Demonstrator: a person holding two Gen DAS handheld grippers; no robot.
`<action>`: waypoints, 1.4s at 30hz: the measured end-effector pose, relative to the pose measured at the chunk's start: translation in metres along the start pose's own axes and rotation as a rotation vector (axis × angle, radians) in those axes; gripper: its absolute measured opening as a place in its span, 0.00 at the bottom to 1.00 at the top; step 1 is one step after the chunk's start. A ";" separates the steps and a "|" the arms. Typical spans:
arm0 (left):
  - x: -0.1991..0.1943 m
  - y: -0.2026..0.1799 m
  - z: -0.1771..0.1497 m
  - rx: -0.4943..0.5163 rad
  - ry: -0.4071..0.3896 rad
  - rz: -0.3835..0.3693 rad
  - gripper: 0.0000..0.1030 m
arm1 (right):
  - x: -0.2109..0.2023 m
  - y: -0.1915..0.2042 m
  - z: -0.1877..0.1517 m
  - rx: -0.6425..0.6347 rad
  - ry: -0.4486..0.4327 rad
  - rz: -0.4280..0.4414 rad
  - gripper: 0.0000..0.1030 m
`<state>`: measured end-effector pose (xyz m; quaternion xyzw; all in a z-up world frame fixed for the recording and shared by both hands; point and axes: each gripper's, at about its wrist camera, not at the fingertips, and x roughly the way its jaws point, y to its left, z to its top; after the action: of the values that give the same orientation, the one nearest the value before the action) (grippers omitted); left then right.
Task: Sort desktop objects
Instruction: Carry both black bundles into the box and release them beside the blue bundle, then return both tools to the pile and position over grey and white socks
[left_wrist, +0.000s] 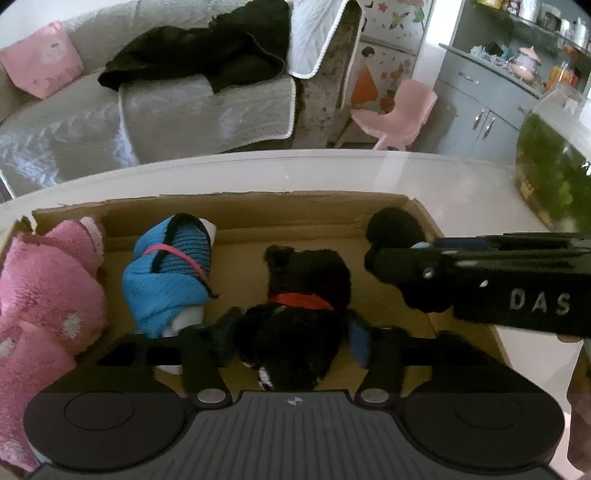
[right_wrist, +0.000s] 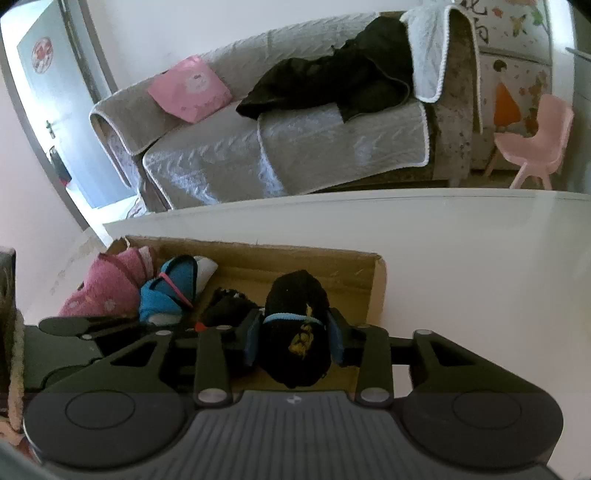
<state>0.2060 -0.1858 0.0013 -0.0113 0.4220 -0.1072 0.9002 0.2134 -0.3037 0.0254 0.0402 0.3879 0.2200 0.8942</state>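
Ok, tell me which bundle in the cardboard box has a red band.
The black bundle in the middle, between the left hand-held gripper pads; the blue one beside it has a pink stripe.

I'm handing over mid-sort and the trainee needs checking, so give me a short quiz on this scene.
1. True or false: the cardboard box stands on the sofa.
2. What lies between the pink fluffy item and the black roll with the red band? A. blue knit roll B. glass jar C. pink chair
3. Fill the gap: the right gripper is shut on a black roll with a ___ band.

Key: 1 false, it stands on the white table; 2 A; 3 blue.
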 end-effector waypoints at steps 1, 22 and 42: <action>-0.002 -0.001 -0.001 0.008 -0.012 0.001 0.82 | -0.001 0.002 0.000 -0.012 -0.006 -0.011 0.39; -0.117 0.047 -0.062 -0.059 -0.096 -0.056 1.00 | -0.089 0.029 -0.048 0.010 -0.139 0.037 0.68; -0.241 0.063 -0.214 -0.018 -0.073 -0.054 1.00 | -0.170 0.036 -0.168 0.110 -0.132 0.079 0.80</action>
<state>-0.0955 -0.0604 0.0392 -0.0348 0.3894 -0.1272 0.9116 -0.0220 -0.3600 0.0320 0.1190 0.3377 0.2301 0.9049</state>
